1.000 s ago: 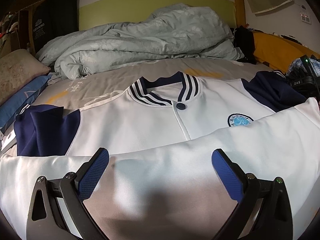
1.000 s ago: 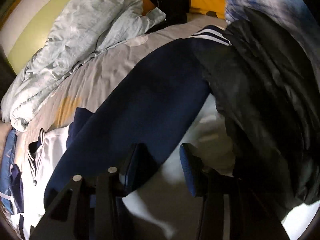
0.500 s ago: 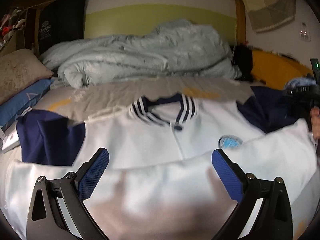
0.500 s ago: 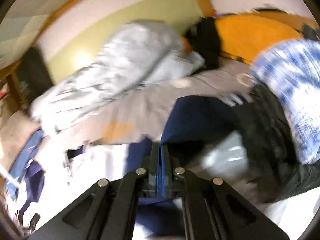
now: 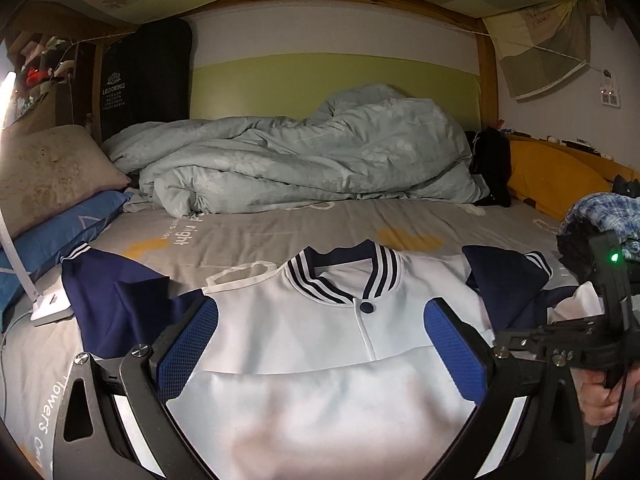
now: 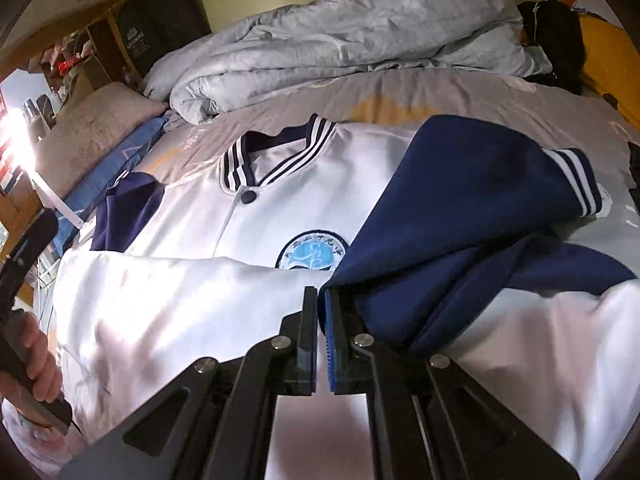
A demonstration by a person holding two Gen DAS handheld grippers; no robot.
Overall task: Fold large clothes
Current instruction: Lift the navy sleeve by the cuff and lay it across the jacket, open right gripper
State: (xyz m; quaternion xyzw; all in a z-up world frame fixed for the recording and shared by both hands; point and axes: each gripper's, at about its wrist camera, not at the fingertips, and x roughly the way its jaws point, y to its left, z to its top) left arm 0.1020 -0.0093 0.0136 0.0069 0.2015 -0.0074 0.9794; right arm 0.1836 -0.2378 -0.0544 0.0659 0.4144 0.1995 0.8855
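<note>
A white jacket (image 5: 320, 320) with navy sleeves and a striped collar lies face up on the bed, its lower part folded up over the chest. My left gripper (image 5: 322, 344) hangs open above that folded part, with nothing between its blue pads. My right gripper (image 6: 320, 300) is shut on the edge of the navy sleeve (image 6: 460, 208), which is drawn across the jacket (image 6: 280, 220) beside the round chest badge (image 6: 310, 256). In the left wrist view that sleeve (image 5: 504, 284) bunches at the right, with the right gripper (image 5: 504, 338) and a hand below it. The other navy sleeve (image 5: 116, 304) lies flat at the left.
A crumpled pale green duvet (image 5: 312, 160) fills the far side of the grey bed sheet (image 5: 260, 236). Pillows (image 5: 44, 172) and a white lamp base (image 5: 48, 304) sit at the left. A pile of dark and checked clothes (image 5: 604, 208) and a yellow cushion (image 5: 552, 180) lie at the right.
My right gripper closed on the navy sleeve and carried it leftward over the jacket's chest. My left gripper rose, still open, so more of the bed shows.
</note>
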